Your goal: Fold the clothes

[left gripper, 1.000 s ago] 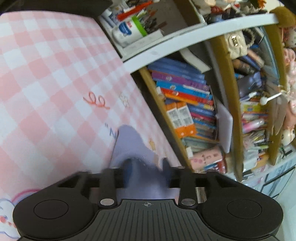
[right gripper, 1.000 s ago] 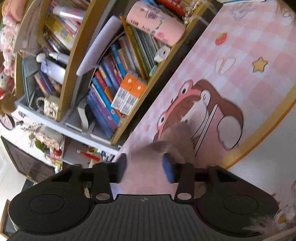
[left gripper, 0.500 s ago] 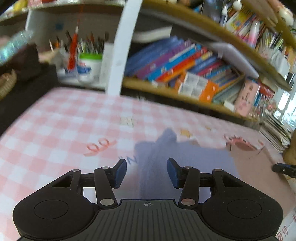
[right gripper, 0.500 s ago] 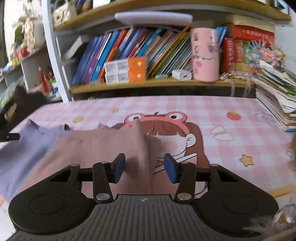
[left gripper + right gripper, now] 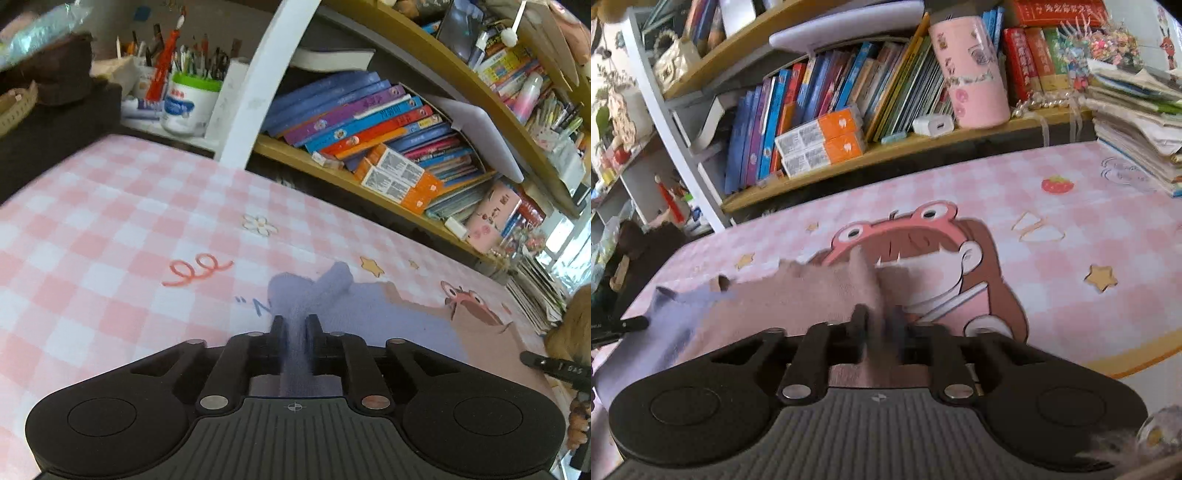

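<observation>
Both grippers pinch the same piece of cloth. On the left gripper [image 5: 294, 325] the jaws have just been closing, and now they squeeze a raised fold of the garment [image 5: 354, 314] between them. That end of it is soft purple. The fold runs straight out ahead of the jaws and ends in a little rolled bump. To the right of the jaws the purple turns into dusty pink.

On the right gripper [image 5: 880, 322] the jaws have just opened a tiny bit, yet they press a pink ridge of the garment between them. The ridge goes up and ahead from the jaws. To the left of these jaws the cloth lies spread out flat, and its far left end is purple.

Under the garment is a pink checked mat [image 5: 110, 229] with stars and a frog-hat cartoon [image 5: 923, 236]. The cartoon sits just ahead and to the right of the right jaws. Well beyond both jaws is a shelf of books [image 5: 812, 107], with a pink tube [image 5: 971, 74] standing on it.
</observation>
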